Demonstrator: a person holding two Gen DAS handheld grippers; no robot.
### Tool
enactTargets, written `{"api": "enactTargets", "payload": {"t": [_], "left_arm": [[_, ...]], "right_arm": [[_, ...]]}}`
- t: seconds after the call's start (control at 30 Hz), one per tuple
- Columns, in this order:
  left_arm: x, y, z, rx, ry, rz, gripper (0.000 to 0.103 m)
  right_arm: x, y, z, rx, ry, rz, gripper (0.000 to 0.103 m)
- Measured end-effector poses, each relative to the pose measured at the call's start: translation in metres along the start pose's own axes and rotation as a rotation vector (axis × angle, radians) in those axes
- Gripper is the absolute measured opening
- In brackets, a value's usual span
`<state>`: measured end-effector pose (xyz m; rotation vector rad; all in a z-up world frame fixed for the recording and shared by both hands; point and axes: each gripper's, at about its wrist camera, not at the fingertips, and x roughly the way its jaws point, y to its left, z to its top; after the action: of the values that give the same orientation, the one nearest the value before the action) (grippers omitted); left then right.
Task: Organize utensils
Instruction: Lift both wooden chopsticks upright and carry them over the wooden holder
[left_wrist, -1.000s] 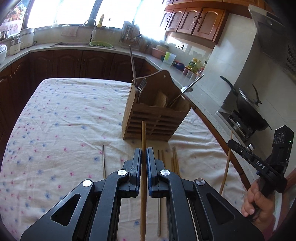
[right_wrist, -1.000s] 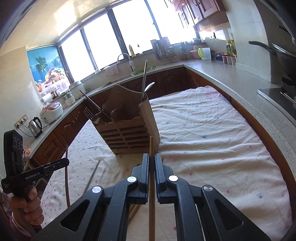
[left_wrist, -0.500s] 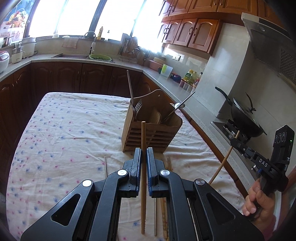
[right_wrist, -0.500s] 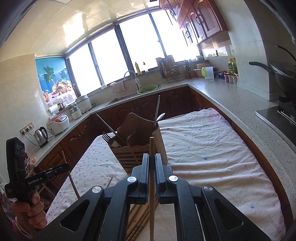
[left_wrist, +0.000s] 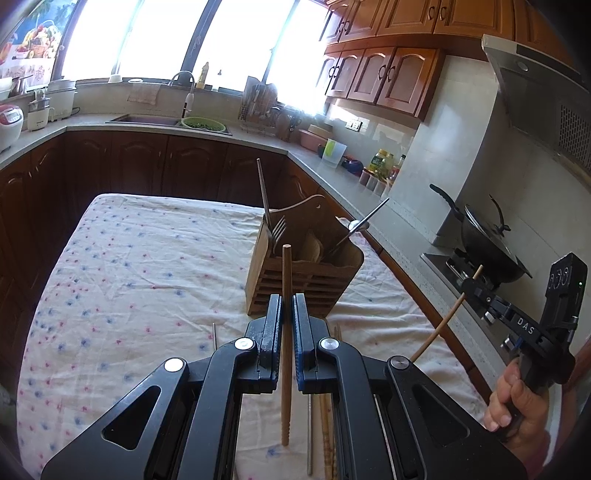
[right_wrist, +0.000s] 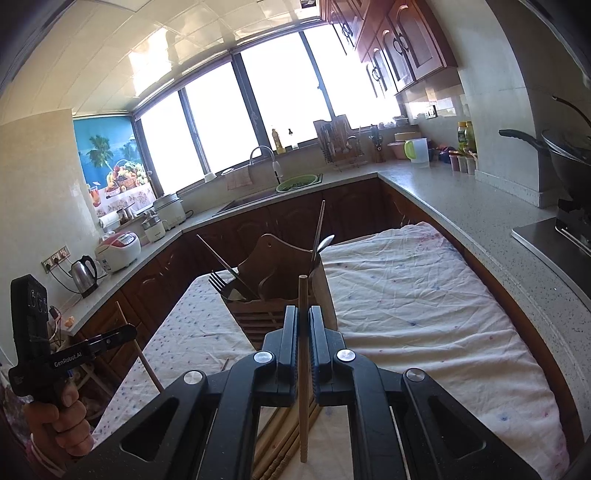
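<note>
My left gripper (left_wrist: 287, 301) is shut on a wooden chopstick (left_wrist: 286, 387), held upright above the table, short of the wooden utensil holder (left_wrist: 303, 275). My right gripper (right_wrist: 303, 314) is shut on another wooden chopstick (right_wrist: 303, 387), also raised, with the holder (right_wrist: 280, 295) just beyond it. The holder has a fork (left_wrist: 277, 230), a spoon (left_wrist: 360, 225) and a metal chopstick (left_wrist: 263, 192) in it. The right gripper also shows in the left wrist view (left_wrist: 471, 284). Several chopsticks (right_wrist: 280, 435) lie on the cloth below.
The table has a flowered white cloth (left_wrist: 147, 266). A single thin metal chopstick (left_wrist: 214, 335) lies left of my left gripper. A counter (right_wrist: 461, 206) runs along the right with a wok on a stove (left_wrist: 484, 240). Dark cabinets and a sink (left_wrist: 147, 120) stand behind.
Both grippers have risen from near the cloth with their chopsticks and tilted up; the holder now looks lower and farther, and its open top shows.
</note>
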<state>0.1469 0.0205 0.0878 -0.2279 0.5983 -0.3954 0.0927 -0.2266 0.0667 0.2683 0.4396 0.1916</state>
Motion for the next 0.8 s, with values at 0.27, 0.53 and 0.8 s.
{"api": "enactTargets", "payload": {"t": [0.27,0.53,0.8], "left_arm": [[-0.007,-0.006,0.033,0.002,-0.079,-0.009,0.005],[-0.017,-0.020,0.097,0.038,-0.239,0.004,0.005],[0.008,-0.022,0.147,0.016,-0.343,0.036,0.005]], "right_arm": [[-0.003,0.004,0.023,-0.022,-0.058,-0.001,0.006],[0.002,0.009,0.077,-0.013,-0.187,0.008,0.006],[0.024,0.011,0.125,0.012,-0.290,0.001,0.006]]}}
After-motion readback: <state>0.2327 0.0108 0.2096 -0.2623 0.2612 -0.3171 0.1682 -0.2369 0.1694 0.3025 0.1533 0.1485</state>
